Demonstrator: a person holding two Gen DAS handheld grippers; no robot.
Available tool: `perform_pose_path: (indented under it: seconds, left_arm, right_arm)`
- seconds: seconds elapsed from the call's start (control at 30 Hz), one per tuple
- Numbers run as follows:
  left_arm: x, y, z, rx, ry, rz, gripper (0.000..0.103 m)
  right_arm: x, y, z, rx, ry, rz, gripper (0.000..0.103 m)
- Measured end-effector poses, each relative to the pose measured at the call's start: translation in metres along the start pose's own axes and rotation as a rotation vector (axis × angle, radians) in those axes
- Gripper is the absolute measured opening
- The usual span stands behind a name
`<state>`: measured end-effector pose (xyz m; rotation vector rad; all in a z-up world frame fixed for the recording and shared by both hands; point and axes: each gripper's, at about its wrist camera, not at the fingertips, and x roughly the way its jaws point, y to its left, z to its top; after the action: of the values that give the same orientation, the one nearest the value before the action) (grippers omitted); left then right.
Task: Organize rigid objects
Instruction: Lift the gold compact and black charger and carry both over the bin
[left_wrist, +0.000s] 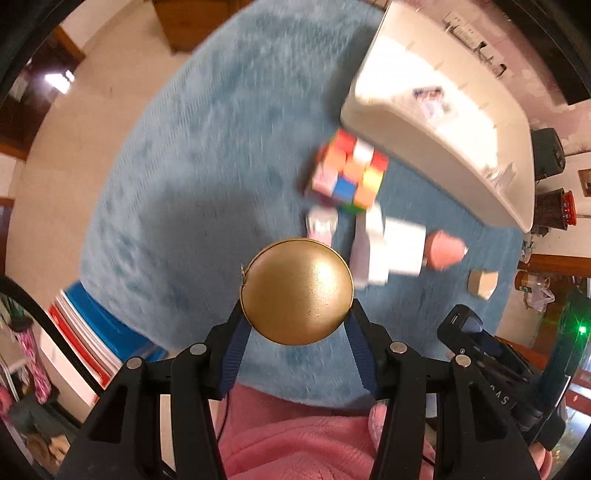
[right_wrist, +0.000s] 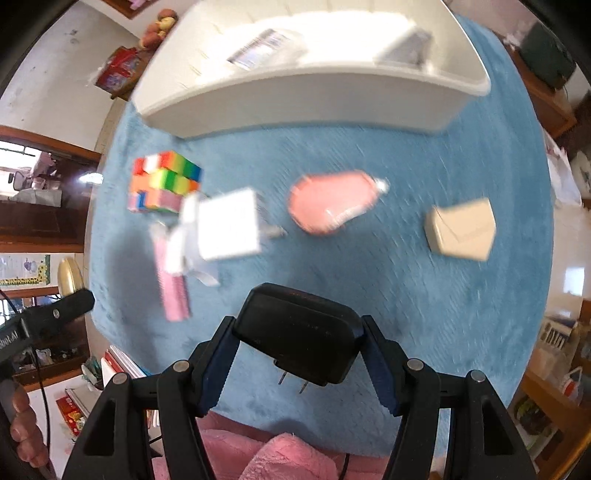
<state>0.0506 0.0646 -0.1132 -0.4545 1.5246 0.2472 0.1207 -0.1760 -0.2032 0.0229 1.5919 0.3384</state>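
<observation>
My left gripper (left_wrist: 295, 317) is shut on a round gold object (left_wrist: 296, 291), held above the blue rug (left_wrist: 192, 177). My right gripper (right_wrist: 301, 354) is shut on a black plug adapter (right_wrist: 301, 341) with its prongs pointing down. On the rug lie a colourful puzzle cube (left_wrist: 349, 171) (right_wrist: 164, 182), a white charger block (left_wrist: 400, 245) (right_wrist: 229, 223), a pink oval object (left_wrist: 445, 249) (right_wrist: 332, 201), a tan box (left_wrist: 482, 282) (right_wrist: 461, 229) and a pink-and-white stick (right_wrist: 171, 269). A long white bin (left_wrist: 443, 122) (right_wrist: 306, 99) stands at the rug's far side.
The white bin holds a few small items, blurred. Pink fabric (right_wrist: 280, 458) lies at the near edge. The left gripper (right_wrist: 55, 314) shows at the left of the right wrist view. Furniture and shelves ring the rug.
</observation>
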Motion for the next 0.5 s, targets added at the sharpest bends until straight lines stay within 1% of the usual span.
perform_pose_path:
  seconds: [0.03,0.07,0.13,0.2,0.27,0.33,0.5]
  left_arm:
    - [-0.005,-0.012,0.015,0.010,-0.017,0.004,0.055]
    - [-0.011,-0.012,0.020,0.023,-0.037,0.007,0.055]
    - [-0.002,-0.034,0.047,0.047,-0.066,0.000,0.055]
    - [-0.005,-0.039,0.062,0.070,-0.091,-0.013,0.055]
    - [-0.009,-0.047,0.074,0.098,-0.114,-0.025,0.055]
    - [-0.010,-0.057,0.088,0.129,-0.141,-0.032,0.055]
    - [-0.018,-0.083,0.120,0.234,-0.217,-0.052,0.055]
  right_arm:
    - [-0.003,0.006,0.005,-0.003,-0.016,0.002,0.066]
    - [-0.003,0.008,0.015,-0.004,-0.030,0.005,0.066]
    - [-0.008,0.010,0.021,-0.001,-0.056,0.008,0.066]
    - [-0.013,0.014,0.030,0.003,-0.078,0.009,0.066]
    - [-0.025,0.019,0.050,0.016,-0.097,0.013,0.066]
    - [-0.034,0.021,0.060,0.032,-0.118,0.015,0.066]
    - [-0.038,0.023,0.086,0.073,-0.175,-0.012,0.066]
